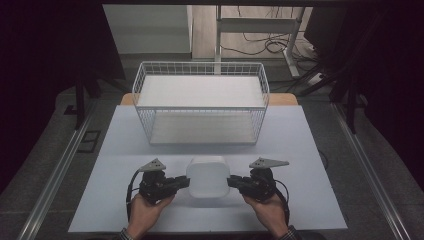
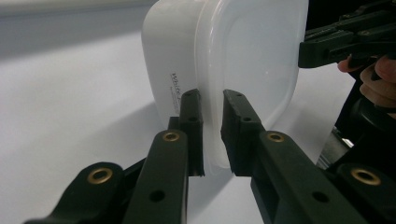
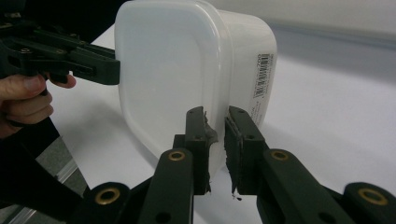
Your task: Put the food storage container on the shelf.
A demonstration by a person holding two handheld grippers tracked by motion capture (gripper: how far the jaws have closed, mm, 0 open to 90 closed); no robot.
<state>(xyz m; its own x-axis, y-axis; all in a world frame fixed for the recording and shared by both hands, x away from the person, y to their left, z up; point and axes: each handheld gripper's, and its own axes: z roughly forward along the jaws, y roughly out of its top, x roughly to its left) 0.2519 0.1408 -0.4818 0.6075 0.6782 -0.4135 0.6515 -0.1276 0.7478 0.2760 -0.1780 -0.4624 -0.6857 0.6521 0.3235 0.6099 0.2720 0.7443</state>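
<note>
White plastic container [image 1: 207,180] clamped at 9 by left gripper [image 1: 184,182], at 3 by right gripper [image 1: 233,182]; wire basket [image 1: 201,102] at 12.

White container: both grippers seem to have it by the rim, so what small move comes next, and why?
Probably a short, level lift by both hands together. The left gripper and right gripper each pinch the rim of the white container from opposite sides, and the wire basket stands open just beyond it. Raising evenly should keep the rim from slipping out of the fingers.
</note>
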